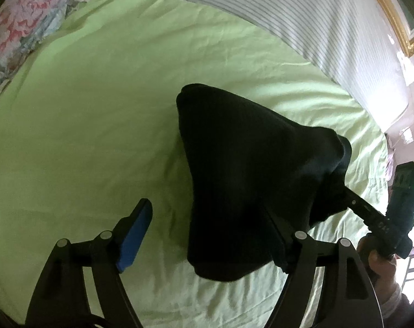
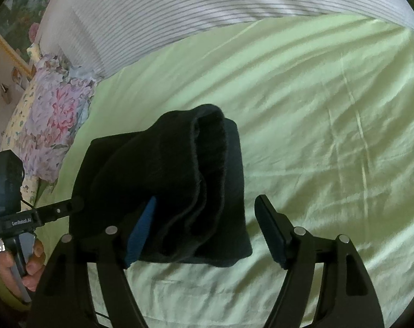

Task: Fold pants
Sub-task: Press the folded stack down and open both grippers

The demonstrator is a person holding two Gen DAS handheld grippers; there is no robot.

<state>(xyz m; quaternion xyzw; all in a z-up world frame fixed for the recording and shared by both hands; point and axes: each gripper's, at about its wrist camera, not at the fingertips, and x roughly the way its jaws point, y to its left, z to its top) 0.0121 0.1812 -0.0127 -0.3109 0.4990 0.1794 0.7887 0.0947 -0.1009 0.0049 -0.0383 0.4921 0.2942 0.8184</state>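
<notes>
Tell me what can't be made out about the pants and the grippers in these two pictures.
- Left wrist view: the left gripper's right finger is covered by the black pants.
- Right wrist view: the right gripper's left pad is half hidden behind the pants.
- Both views: the fabric is too dark to count folds or see the waistband.
- The green sheet under the pants is hidden.
</notes>
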